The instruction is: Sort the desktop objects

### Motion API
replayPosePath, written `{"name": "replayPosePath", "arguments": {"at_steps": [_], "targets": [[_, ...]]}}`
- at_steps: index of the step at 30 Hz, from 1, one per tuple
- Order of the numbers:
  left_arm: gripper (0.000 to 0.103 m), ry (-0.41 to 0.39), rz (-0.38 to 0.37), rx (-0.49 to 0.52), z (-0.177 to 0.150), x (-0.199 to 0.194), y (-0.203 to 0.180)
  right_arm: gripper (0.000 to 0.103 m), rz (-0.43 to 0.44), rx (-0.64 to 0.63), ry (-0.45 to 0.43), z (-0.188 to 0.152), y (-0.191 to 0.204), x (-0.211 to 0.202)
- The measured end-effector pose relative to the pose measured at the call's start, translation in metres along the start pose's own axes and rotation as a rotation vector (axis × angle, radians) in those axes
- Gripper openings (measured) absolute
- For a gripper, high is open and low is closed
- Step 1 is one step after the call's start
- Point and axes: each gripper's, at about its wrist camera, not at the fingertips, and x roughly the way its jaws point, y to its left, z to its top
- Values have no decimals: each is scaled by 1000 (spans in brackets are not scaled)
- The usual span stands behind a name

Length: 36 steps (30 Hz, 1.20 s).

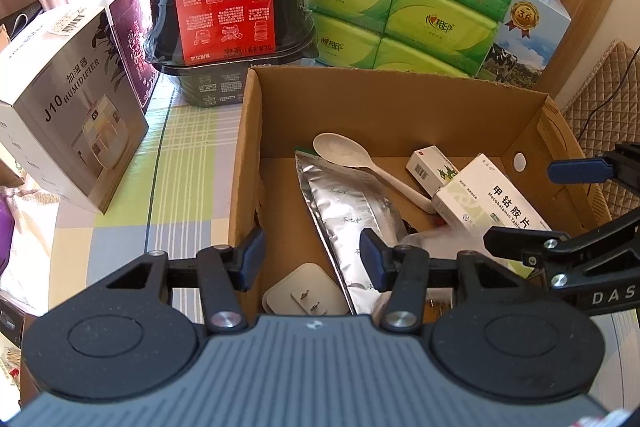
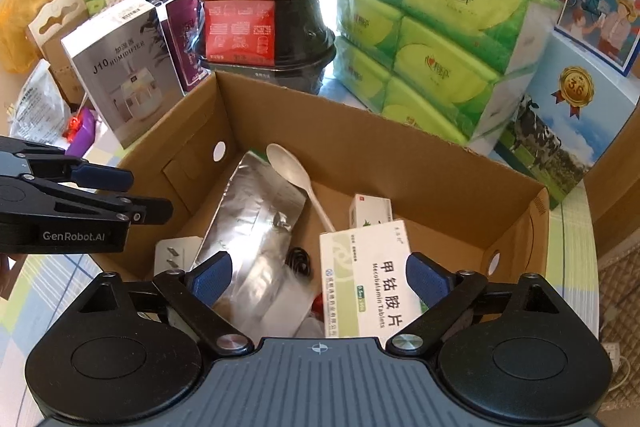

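Tablet box [image 2: 366,279] hides red item; charger [image 1: 306,291] cropped.

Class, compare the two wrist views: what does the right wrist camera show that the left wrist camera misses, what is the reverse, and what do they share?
Only the right wrist view shows the yellow bag and the black coiled item in the box. Only the left wrist view shows the quilted cushion. Both show the cardboard box, white spoon, silver pouch, tablet box, humidifier box and green tissue packs.
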Motion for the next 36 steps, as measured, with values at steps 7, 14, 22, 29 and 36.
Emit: {"name": "replayPosePath", "arguments": {"at_steps": [7, 14, 22, 29, 36], "targets": [[46, -3, -1, 3, 0, -4, -4, 91, -2, 5, 7, -4, -2, -4], [47, -18, -6, 6, 2, -18, -9, 91, 1, 14, 15, -8, -4, -17], [80, -32, -10, 10, -1, -42, -16, 99, -13, 60, 23, -11, -8, -41], [96, -44, 0, 18, -13, -67, -27, 101, -29, 79, 36, -22, -9, -63], [102, -70, 69, 29, -25, -96, -31, 101, -26, 79, 28, -35, -5, -91]]}}
